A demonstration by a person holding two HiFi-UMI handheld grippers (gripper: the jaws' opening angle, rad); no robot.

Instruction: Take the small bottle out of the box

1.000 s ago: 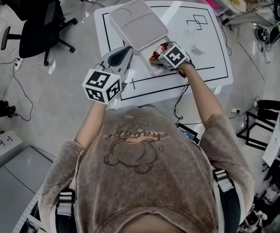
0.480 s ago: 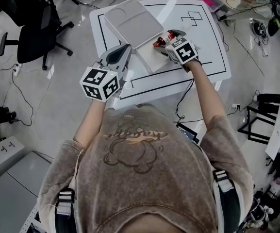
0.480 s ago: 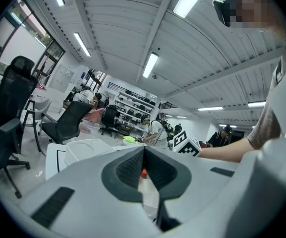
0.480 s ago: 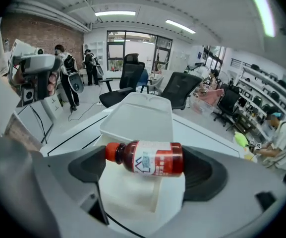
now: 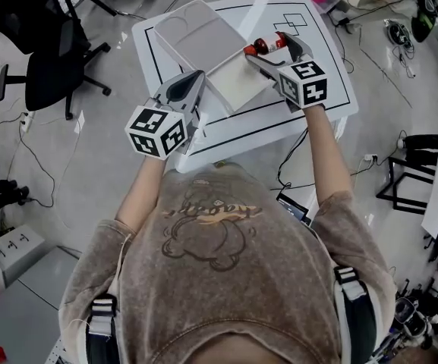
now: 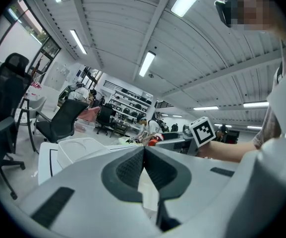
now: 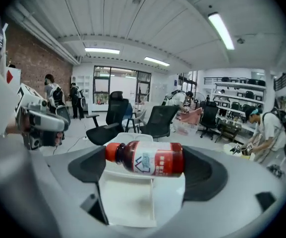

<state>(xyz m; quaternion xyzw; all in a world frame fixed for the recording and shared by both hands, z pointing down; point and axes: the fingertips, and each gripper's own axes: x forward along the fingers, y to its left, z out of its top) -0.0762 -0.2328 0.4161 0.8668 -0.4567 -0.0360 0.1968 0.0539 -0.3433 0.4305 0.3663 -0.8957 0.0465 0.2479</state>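
Table (image 5: 323, 78), white, black-lined top, one item lying directly on it: white box (image 5: 237, 88), left of centre, its lid (image 5: 196, 40) open toward the table's far left corner.

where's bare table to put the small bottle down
Bare table lies right of the box, out to the right edge, beyond the right gripper's small bottle. The left and middle are crowded: box, open lid, left gripper.
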